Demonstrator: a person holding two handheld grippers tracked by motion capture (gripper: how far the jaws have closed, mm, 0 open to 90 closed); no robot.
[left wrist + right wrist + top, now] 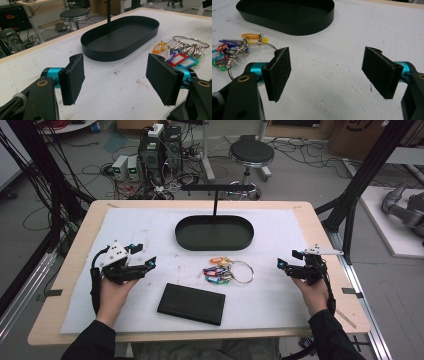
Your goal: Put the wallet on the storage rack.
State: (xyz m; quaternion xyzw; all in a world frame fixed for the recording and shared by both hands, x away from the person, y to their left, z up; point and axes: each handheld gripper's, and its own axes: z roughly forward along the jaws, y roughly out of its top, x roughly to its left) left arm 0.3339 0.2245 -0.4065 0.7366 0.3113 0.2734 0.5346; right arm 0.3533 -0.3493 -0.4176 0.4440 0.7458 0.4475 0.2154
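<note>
- Resting on the white mat [150, 230], the left gripper [145, 262] sits at about 9 o'clock from the table's middle, held in a hand [112, 295], jaws spread wide with nothing between them.
- The right gripper [285, 266] sits at about 3 o'clock, likewise gaping and empty, pointing inward.
- Between the two, just past the centre, lies the key ring [227, 270] with coloured tags, untouched; from the left gripper view it shows at 2 o'clock [180, 51], from the right gripper view at 10 o'clock [239, 50].
- A black oval tray [215, 234] stands at 12 o'clock from the keys, with an upright post rising at its far side.
- A black flat case [191, 303] lies at 7 o'clock from the keys, near the table's front edge.
</note>
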